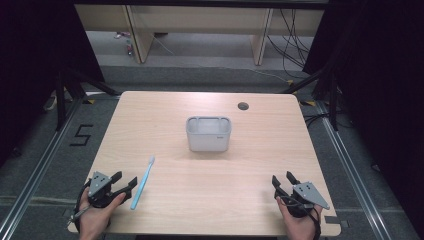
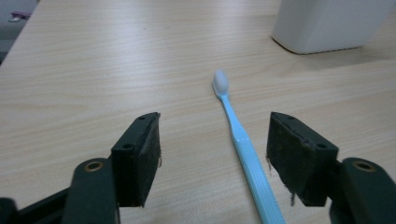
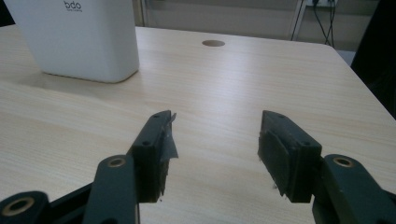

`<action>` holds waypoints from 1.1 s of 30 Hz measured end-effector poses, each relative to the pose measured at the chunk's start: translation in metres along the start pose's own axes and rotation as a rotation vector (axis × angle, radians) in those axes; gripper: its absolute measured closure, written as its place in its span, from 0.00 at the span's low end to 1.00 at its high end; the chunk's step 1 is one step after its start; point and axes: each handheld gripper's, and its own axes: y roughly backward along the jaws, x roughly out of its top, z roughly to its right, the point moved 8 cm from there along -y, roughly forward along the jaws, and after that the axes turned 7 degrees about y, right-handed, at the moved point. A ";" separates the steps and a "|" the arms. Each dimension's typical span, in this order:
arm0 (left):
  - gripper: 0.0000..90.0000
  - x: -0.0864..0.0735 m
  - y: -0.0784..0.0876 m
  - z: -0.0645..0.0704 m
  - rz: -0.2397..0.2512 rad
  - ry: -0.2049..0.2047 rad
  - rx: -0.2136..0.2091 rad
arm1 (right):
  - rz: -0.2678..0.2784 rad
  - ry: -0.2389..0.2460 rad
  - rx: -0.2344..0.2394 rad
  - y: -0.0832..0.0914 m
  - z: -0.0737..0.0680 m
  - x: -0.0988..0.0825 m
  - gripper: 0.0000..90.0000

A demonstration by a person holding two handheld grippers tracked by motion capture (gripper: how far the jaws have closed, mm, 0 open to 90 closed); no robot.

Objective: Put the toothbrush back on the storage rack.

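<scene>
— Nearest the camera?
— Both black two-jaw grippers, left gripper (image 1: 124, 183) and right gripper (image 1: 282, 181), jaws spread, empty.
— Toothbrush?
— Light-blue plastic toothbrush (image 1: 143, 182) lower left; white rectangular plastic holder (image 1: 208, 134) centre of light wooden table (image 1: 210, 200).

Matt wood-grain table (image 1: 200, 170), glossy plastic toothbrush (image 2: 243, 140)

A holder (image 1: 208, 134) stands near the middle of the table (image 1: 165, 115). A toothbrush (image 1: 143, 181) lies nearer the person, to its left, just beside the left gripper (image 1: 126, 181). The right gripper (image 1: 284, 181) sits at the near right corner, well apart.
</scene>
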 end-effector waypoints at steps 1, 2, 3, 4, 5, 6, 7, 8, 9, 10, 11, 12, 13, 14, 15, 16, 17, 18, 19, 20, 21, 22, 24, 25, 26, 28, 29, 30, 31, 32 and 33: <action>0.42 0.002 0.000 0.001 -0.004 0.006 0.002 | 0.000 0.000 -0.001 -0.001 0.000 0.000 0.50; 0.42 0.004 0.001 0.004 -0.028 -0.003 0.012 | -0.003 -0.009 0.004 -0.001 -0.001 0.000 0.49; 0.42 0.004 0.001 0.004 -0.028 -0.003 0.012 | -0.009 -0.007 -0.002 -0.001 0.000 0.000 0.50; 0.42 0.006 0.001 0.007 -0.074 -0.016 0.021 | 0.002 0.018 -0.010 -0.002 0.002 0.000 0.50; 0.42 0.005 0.002 0.008 -0.129 -0.020 0.033 | 0.001 0.011 -0.006 -0.001 0.002 0.000 0.50; 0.41 0.005 0.002 0.008 -0.129 -0.020 0.033 | 0.001 0.011 -0.006 -0.001 0.002 0.000 0.50; 0.40 0.006 0.003 0.009 -0.215 -0.047 0.040 | -0.008 -0.025 0.004 -0.001 -0.001 -0.001 0.50; 0.40 0.006 0.003 0.009 -0.215 -0.047 0.040 | -0.001 0.006 -0.009 -0.002 0.003 0.000 0.50; 0.40 0.007 0.003 0.010 -0.247 -0.079 0.040 | -0.013 -0.009 0.005 -0.002 0.001 -0.001 0.50; 0.40 0.010 0.004 0.009 -0.281 -0.118 0.045 | -0.025 -0.016 0.014 -0.001 -0.001 -0.001 0.50; 0.40 0.012 0.004 0.010 -0.309 -0.133 0.053 | -0.025 -0.016 0.014 -0.001 -0.001 -0.001 0.50; 0.39 0.016 0.002 0.012 -0.369 -0.164 0.069 | -0.008 0.006 0.003 -0.002 0.002 0.000 0.50; 0.38 0.016 0.002 0.012 -0.369 -0.164 0.069 | -0.008 0.006 0.003 -0.002 0.002 0.000 0.50; 0.38 0.017 0.001 0.014 -0.397 -0.169 0.081 | -0.011 0.007 0.003 -0.003 0.002 0.000 0.50; 0.38 0.018 -0.001 0.015 -0.432 -0.180 0.088 | -0.041 -0.009 0.014 -0.002 0.000 -0.002 0.50; 0.38 0.018 -0.002 0.015 -0.472 -0.185 0.098 | -0.041 -0.009 0.014 -0.002 0.000 -0.002 0.50; 0.38 0.018 -0.004 0.016 -0.506 -0.183 0.112 | -0.036 -0.032 0.001 -0.002 -0.001 -0.002 0.50; 0.38 0.019 -0.006 0.017 -0.536 -0.182 0.126 | -0.037 -0.033 0.000 -0.003 -0.001 -0.002 0.50; 0.39 0.020 -0.009 0.020 -0.589 -0.164 0.130 | -0.031 -0.005 0.007 -0.004 0.000 -0.001 0.50; 0.38 0.020 -0.009 0.020 -0.589 -0.164 0.130 | -0.036 -0.002 0.003 -0.003 0.000 -0.001 0.50; 0.38 0.021 -0.013 0.023 -0.641 -0.158 0.118 | -0.033 0.000 0.003 -0.004 0.000 -0.001 0.50; 0.38 0.021 -0.013 0.023 -0.641 -0.158 0.118 | -0.032 0.001 0.003 -0.004 0.000 -0.001 0.50; 0.38 0.021 -0.018 0.026 -0.674 -0.145 0.114 | -0.038 -0.008 0.012 -0.004 -0.001 -0.002 0.49; 0.38 0.021 -0.021 0.028 -0.694 -0.139 0.111 | -0.038 -0.008 0.012 -0.004 -0.001 -0.002 0.49; 0.39 0.020 -0.026 0.029 -0.708 -0.130 0.106 | -0.040 -0.010 0.014 -0.004 -0.001 -0.002 0.49; 0.40 0.017 -0.033 0.032 -0.755 -0.114 0.105 | -0.035 0.013 0.007 -0.004 0.001 -0.001 0.49; 0.41 0.017 -0.033 0.032 -0.755 -0.114 0.105 | -0.035 0.013 0.007 -0.004 0.001 -0.001 0.49; 0.42 0.015 -0.036 0.034 -0.769 -0.106 0.100 | -0.045 -0.006 0.010 -0.004 -0.001 -0.002 0.49; 0.43 0.013 -0.039 0.035 -0.775 -0.093 0.100 | -0.065 -0.025 0.011 -0.003 -0.003 -0.003 0.49; 0.44 0.011 -0.041 0.036 -0.790 -0.094 0.102 | -0.044 0.018 0.006 -0.004 0.001 -0.002 0.49; 0.44 0.009 -0.042 0.035 -0.815 -0.105 0.105 | -0.044 0.018 0.006 -0.004 0.001 -0.002 0.49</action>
